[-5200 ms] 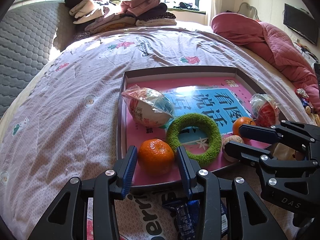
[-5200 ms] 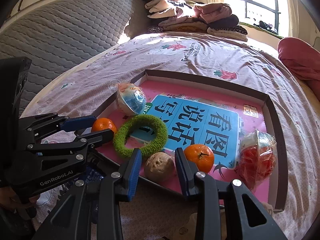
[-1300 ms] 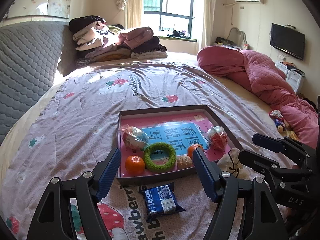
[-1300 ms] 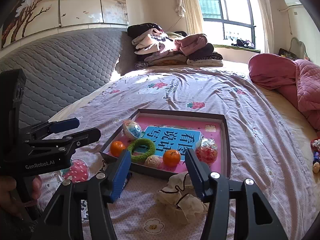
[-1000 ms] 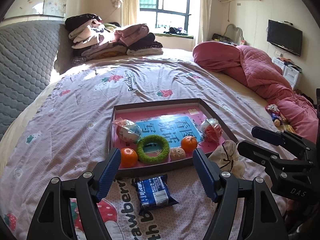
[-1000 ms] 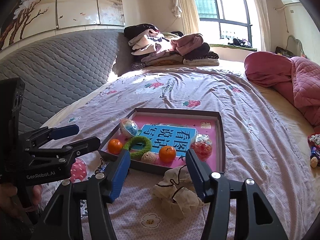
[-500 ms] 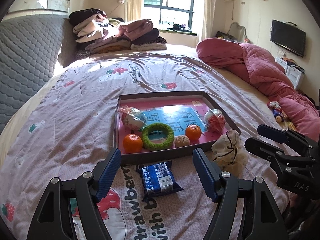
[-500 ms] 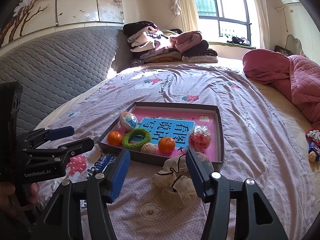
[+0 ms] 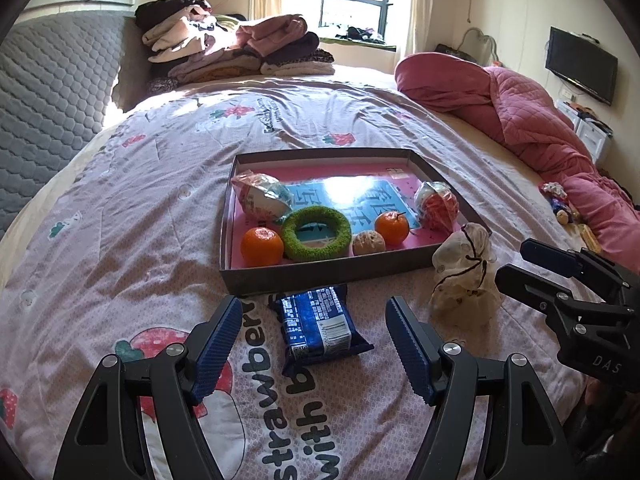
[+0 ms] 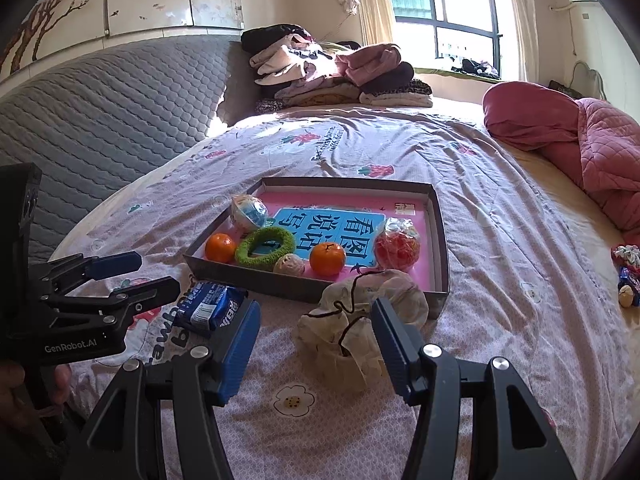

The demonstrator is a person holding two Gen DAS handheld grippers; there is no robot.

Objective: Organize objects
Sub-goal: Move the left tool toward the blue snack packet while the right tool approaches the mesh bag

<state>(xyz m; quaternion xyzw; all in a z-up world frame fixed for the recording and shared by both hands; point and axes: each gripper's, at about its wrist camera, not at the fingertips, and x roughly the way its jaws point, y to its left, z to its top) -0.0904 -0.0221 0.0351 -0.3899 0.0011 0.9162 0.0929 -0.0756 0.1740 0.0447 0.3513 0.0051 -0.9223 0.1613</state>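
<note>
Up close in the left wrist view, the left tongs (image 9: 314, 324) stand spread wide above the bed (image 9: 120, 240), pinching nothing; the blue snack packet (image 9: 318, 322) lies on the sheet between their blue pads, touching neither. Just beyond it sits the shallow tray (image 9: 320, 272), holding two oranges (image 9: 262, 246), a green ring (image 9: 316, 233), a small tan ball (image 9: 368, 243) and two wrapped balls (image 9: 262, 198). A cream drawstring pouch (image 9: 464, 276) rests on the sheet against the tray's near right corner. The right tongs (image 9: 524, 264) reach in from the right edge, near the pouch.

From the right wrist view, the right tongs (image 10: 314, 328) are likewise spread and empty, the drawstring pouch (image 10: 360, 328) lying between their fingers without visible contact. The tray (image 10: 438, 240) sits just behind the pouch. At left the left tongs (image 10: 138, 274) hang over the snack packet (image 10: 210, 308), a hand (image 10: 24, 392) gripping their handle.
</note>
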